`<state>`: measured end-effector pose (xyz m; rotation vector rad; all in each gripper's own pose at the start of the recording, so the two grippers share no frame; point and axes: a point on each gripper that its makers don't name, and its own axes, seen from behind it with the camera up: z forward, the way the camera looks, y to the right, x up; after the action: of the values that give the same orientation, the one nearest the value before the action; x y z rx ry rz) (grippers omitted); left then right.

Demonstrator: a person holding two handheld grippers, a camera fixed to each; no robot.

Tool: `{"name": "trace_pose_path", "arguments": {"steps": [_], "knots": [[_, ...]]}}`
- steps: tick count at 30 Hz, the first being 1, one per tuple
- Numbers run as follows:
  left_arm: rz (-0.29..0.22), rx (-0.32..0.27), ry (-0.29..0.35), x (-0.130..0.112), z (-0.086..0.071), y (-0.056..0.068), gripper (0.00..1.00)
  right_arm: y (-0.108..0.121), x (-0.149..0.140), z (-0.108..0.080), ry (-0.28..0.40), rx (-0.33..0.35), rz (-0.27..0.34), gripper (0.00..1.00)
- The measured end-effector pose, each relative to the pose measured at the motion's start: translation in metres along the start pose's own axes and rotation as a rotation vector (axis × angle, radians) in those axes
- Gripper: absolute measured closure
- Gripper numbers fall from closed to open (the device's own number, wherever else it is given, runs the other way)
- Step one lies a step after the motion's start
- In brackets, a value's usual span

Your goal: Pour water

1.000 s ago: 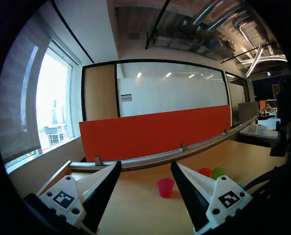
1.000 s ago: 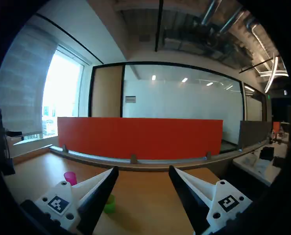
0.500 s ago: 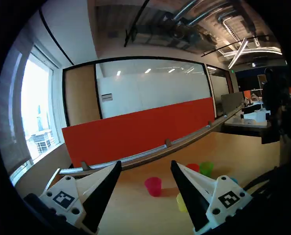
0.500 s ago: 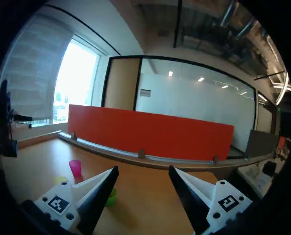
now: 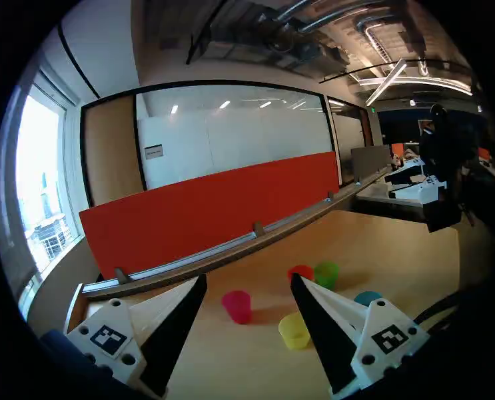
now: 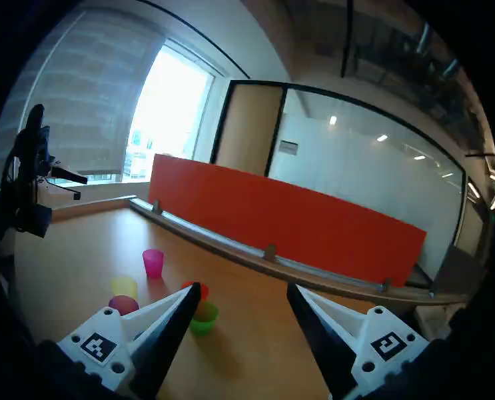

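Pink cup point(image 5: 237, 307) sits ahead of parted left tongs point(image 5: 247, 276) bearing square markers point(image 5: 108, 338)

Five cups clustered on the desk point(image 5: 394, 247) ahead of you, with the divider panel point(image 5: 207, 207) along its far edge.

In the left gripper view, the leftmost cup point(image 5: 237, 307) stands alone, framed between the fingers of your left gripper point(image 5: 247, 276). The nearest cup point(image 5: 294, 331) sits to its right and closer to you. Behind that one, the back-left cup point(image 5: 301, 272) and back-right cup point(image 5: 326, 274) stand side by side. The rightmost cup point(image 5: 368, 297) is partly behind the right finger. The window point(image 5: 37, 193) lies left of the panel. In the right gripper view, the cluster sits left of your right gripper point(image 6: 242, 286).
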<state>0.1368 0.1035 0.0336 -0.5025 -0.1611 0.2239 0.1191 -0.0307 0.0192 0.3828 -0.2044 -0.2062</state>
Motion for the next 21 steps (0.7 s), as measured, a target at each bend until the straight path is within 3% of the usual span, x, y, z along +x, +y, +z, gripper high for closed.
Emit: {"name": "trace_pose_path", "arguments": {"steps": [9,21], "knots": [[0.046,-0.066,-0.039,-0.005,0.007,0.016,0.06,-0.001,0.004,0.0,-0.033,0.05,-0.019,0.0],[0.05,-0.144,-0.06,-0.008,0.01,0.035,0.06,-0.006,0.001,0.0,-0.08,0.109,-0.085,0.0]]}}
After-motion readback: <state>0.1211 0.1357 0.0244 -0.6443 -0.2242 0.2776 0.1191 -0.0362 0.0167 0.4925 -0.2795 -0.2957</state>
